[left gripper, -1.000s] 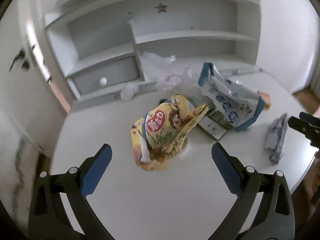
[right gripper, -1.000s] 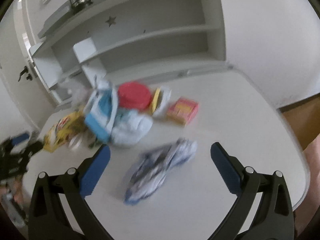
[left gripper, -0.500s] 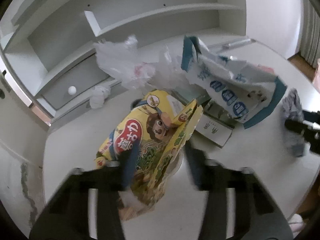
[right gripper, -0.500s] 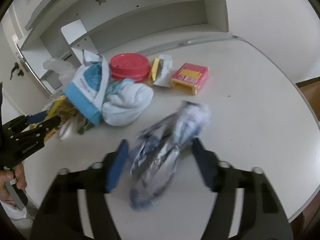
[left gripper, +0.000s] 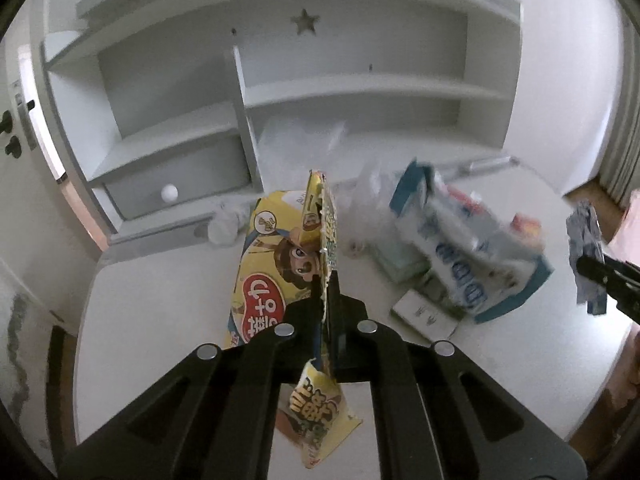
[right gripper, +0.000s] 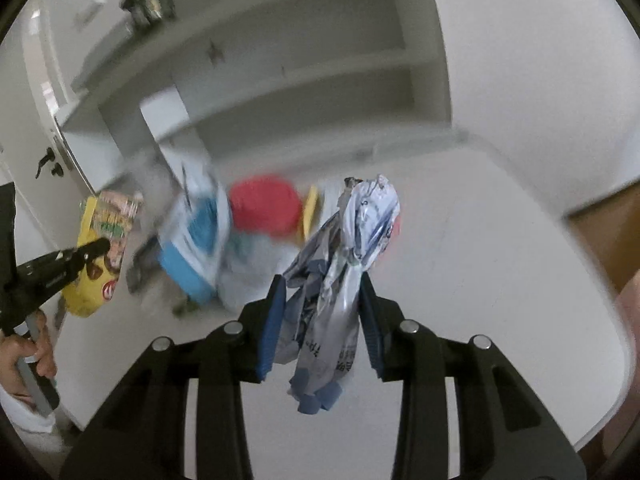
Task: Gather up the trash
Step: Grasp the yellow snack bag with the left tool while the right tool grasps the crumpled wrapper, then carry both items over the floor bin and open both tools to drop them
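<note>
Both our grippers have just closed on litter and lifted it clear of the white table (right gripper: 500, 280). A second ago they hung wide apart above the mess; half a second ago they were closing in. Our left gripper (left gripper: 326, 280) is now pinched tight on the torn edge of the yellow snack bag (left gripper: 280, 272), which stands up at the centre of the left view with a flap dangling below the jaws. Our right gripper (right gripper: 322, 300) is clamped on the crumpled silver-blue wrapper (right gripper: 344, 280), which bunches above the blue pads (right gripper: 274, 320) and hangs out beneath them at the centre of the right view.

Two pieces are thus in hand; we judge the task well short of done. The blue-and-white bag (left gripper: 464, 256) is still on the table at centre right of the left view, with a red lid (right gripper: 266, 210) and a clear plastic bag (left gripper: 304, 148) near it, the latter against the shelf unit (left gripper: 280, 80).

Open tabletop lies at the lower right of the right view, up to the rounded table edge, with wood floor past it at the far right. The shelf unit closes off the top of both frames. No bin is in view.
</note>
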Demonstrator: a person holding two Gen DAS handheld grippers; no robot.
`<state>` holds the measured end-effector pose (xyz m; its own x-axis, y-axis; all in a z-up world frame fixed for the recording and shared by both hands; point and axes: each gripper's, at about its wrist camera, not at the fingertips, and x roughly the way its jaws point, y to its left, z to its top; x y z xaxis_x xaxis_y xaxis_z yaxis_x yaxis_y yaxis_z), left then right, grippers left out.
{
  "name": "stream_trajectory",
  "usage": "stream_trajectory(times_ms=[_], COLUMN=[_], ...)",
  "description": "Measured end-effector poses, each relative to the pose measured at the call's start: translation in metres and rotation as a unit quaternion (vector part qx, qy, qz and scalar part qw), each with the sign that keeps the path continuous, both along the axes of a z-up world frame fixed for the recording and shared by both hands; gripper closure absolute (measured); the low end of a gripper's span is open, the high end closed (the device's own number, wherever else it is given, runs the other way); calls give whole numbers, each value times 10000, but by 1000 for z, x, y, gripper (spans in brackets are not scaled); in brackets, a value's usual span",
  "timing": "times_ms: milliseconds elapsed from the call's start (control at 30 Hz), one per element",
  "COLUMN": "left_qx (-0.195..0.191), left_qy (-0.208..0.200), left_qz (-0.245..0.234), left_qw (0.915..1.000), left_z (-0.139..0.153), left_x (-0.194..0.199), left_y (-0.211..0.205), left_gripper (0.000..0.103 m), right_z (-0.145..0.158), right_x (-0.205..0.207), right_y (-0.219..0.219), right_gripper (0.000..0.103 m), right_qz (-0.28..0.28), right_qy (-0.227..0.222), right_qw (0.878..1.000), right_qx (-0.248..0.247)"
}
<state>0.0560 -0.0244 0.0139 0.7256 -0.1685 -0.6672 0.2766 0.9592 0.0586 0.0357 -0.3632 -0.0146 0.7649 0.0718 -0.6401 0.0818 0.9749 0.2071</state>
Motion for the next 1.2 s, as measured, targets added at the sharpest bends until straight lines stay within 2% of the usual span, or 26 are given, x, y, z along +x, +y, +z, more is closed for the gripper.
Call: stream_trajectory(times_ms=[67,200,267,333,400,433,467,500,533,633,667,733,767,800,867,900,967,1000,1067,1133,1200], left_qx=[-177,-631,-783,-874,-908,-1008,-1186,-1252,-1240,-1022,-906,-589,-425,-185,144,306,610,725,953,1016,883], left_qy=[-96,-314,-517,-779,-1039,-998,-743,-544,-302,383,568,1277,1558,1941,2827,3308,3864,3986,4129,4159,4187], left_qz=[16,-85,-451,-1054,-1824,-2244,-2921,-3363,-3889,-4998,-5194,-5530,-5555,-5495,-5132,-4856,-4474,-4385,-4159,-4108,-4151], left_qw=[9998,9975,9946,9875,9735,9641,9461,9318,9124,8593,8478,8212,8157,8125,8103,8086,8043,8022,8046,8050,8029], left_z=[11,41,68,95,117,122,124,122,113,67,48,-14,-42,-82,-162,-206,-276,-296,-326,-334,-330], left_x=[-9,-28,-44,-66,-94,-107,-124,-136,-154,-204,-216,-240,-246,-249,-241,-233,-221,-220,-218,-214,-215], left_y=[4,4,-16,-56,-109,-135,-172,-198,-234,-323,-345,-397,-414,-434,-462,-472,-483,-486,-490,-483,-485], left_gripper=[101,101,101,101,101,101,101,101,101,101,101,101,101,101,101,101,101,101,101,101,101], right_z=[3,-19,-6,24,57,74,85,95,100,96,88,57,38,12,-58,-98,-164,-198,-246,-267,-278], right_x=[5,17,8,-12,-45,-69,-90,-116,-143,-212,-228,-259,-269,-279,-288,-289,-288,-285,-281,-279,-272], right_y=[0,-7,-19,-45,-83,-106,-126,-150,-172,-226,-239,-267,-278,-290,-313,-321,-328,-330,-334,-337,-336], right_gripper=[67,67,67,67,67,67,67,66,66,66,66,66,66,66,66,66,66,66,66,66,66], right_qz=[79,219,292,144,-268,-607,-895,-1220,-1503,-2216,-2388,-2711,-2819,-2917,-2897,-2882,-2833,-2827,-2860,-2892,-2885], right_qy=[-25,323,90,-401,-894,-1115,-1252,-1338,-1343,-1047,-836,-259,-11,326,1074,1427,2023,2354,2728,2814,2856], right_qw=[10000,9991,9988,9978,9945,9912,9876,9830,9790,9690,9670,9612,9579,9533,9407,9302,9103,8997,8825,8755,8725], right_qx=[-25,142,379,511,469,368,314,292,302,317,308,438,539,713,1399,1769,2241,2350,2550,2658,2721])
